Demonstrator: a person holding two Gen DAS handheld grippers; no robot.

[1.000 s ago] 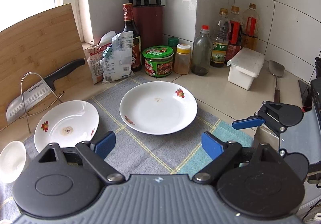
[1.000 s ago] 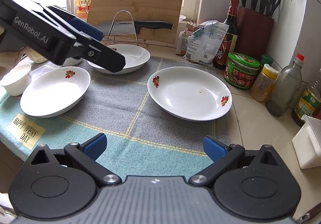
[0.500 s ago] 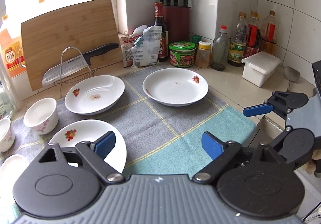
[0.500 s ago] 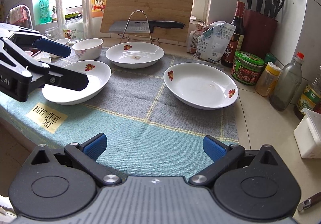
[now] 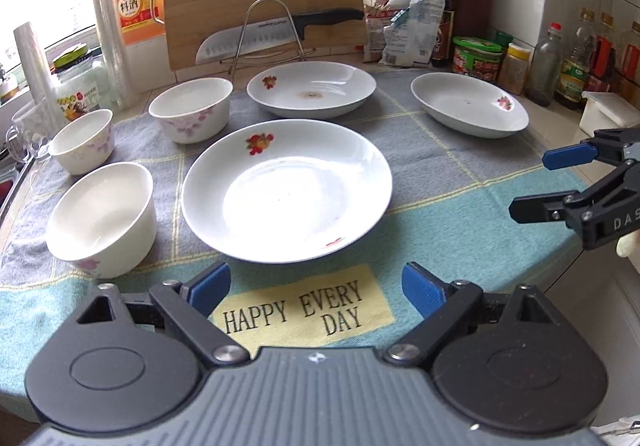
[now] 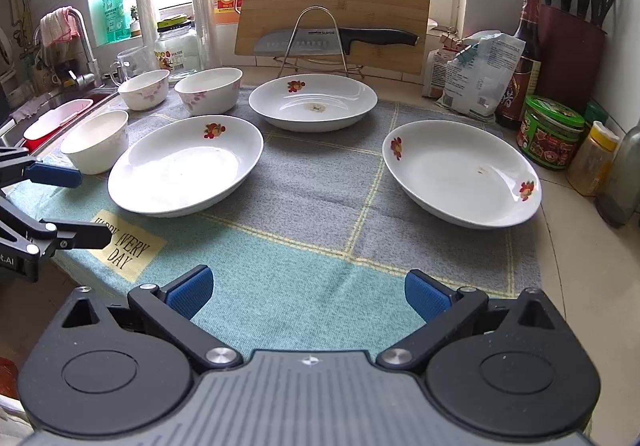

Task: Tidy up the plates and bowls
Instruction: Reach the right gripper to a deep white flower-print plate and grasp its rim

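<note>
Three plates, three bowls, all separate on the cloth (image 5: 460,214), none stacked yet. Landmark: near plate (image 5: 286,190), just behind the "HAPPY EVERY DAY" label (image 5: 298,310). Back plate (image 5: 312,88) behind it, third plate (image 5: 470,110) off to its right, bowls (image 5: 102,214) to its left. Left gripper (image 5: 316,288) lined up at its near rim, jaws wide, empty, likely first pick. Right gripper (image 6: 306,292) jaws wide, empty, waiting near the counter edge.

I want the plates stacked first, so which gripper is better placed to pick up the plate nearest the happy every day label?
Left. The left gripper faces the near plate head-on, jaws open and empty. The right gripper is aimed between plates, nearer the right-hand plate.
</note>
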